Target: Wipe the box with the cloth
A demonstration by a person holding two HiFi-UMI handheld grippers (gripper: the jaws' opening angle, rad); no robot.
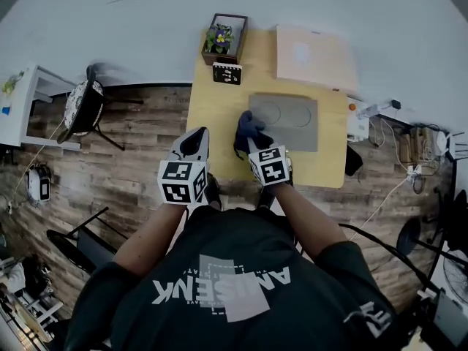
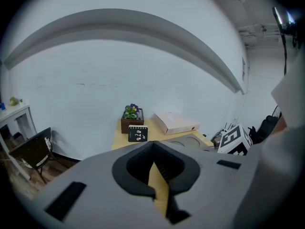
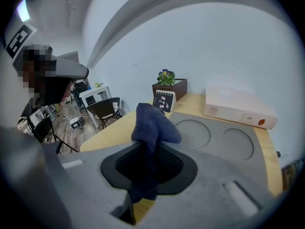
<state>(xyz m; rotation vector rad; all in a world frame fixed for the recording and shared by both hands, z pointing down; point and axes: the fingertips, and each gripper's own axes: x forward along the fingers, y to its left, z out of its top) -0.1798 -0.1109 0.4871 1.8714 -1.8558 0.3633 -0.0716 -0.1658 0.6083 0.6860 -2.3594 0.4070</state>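
The right gripper (image 3: 148,162) pinches the soft, limp cloth (image 3: 153,123); the left gripper (image 2: 156,171) is closed, empty. The box (image 1: 316,55), at the tabletop's (image 1: 212,112) far right corner, looks light and stiff: brace its edge.

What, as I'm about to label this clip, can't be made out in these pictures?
Cloth: its lower end is buried between the right tongs in the right gripper view.
Box: its label print is too small to read in every view.
Small card: its print is too small and blurred in every view.
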